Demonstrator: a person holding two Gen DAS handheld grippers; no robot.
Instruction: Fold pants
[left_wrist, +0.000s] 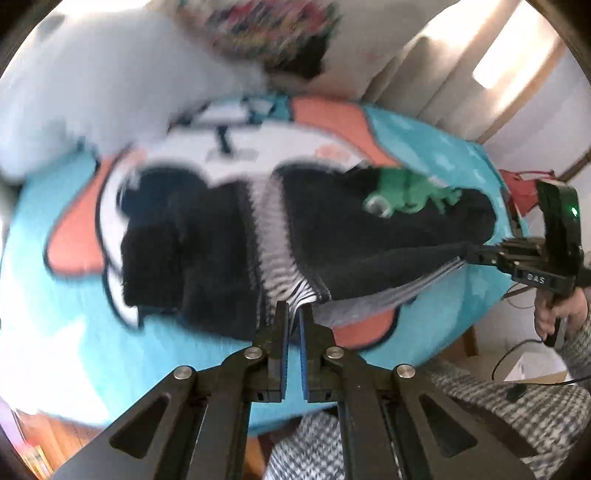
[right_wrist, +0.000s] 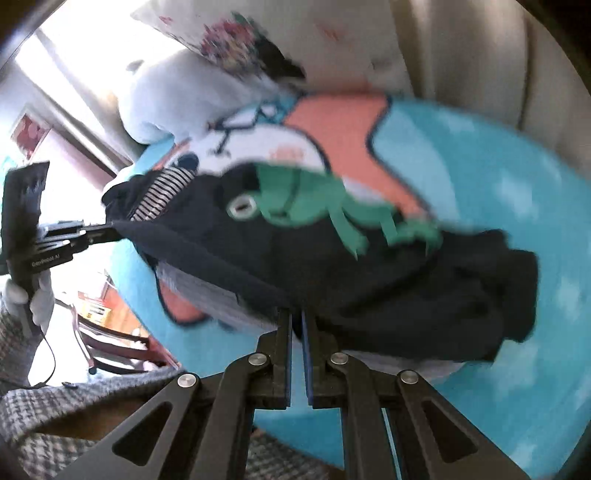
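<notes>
Across the turquoise blanket (left_wrist: 55, 354) I see soft black pants (left_wrist: 207, 236) with a green frog print (right_wrist: 317, 206), lying crosswise, their striped lining showing. My left gripper (left_wrist: 293, 314) is clamped on the striped waistband (left_wrist: 291, 291); my right gripper (right_wrist: 296, 317) pinches the black edge.

Around the pants (left_wrist: 207, 240), bare blanket (left_wrist: 55, 332) leaves passing room on the near and right sides. Behind the pants, pillows (left_wrist: 110, 92) and a headboard (right_wrist: 461, 55) block the way.
</notes>
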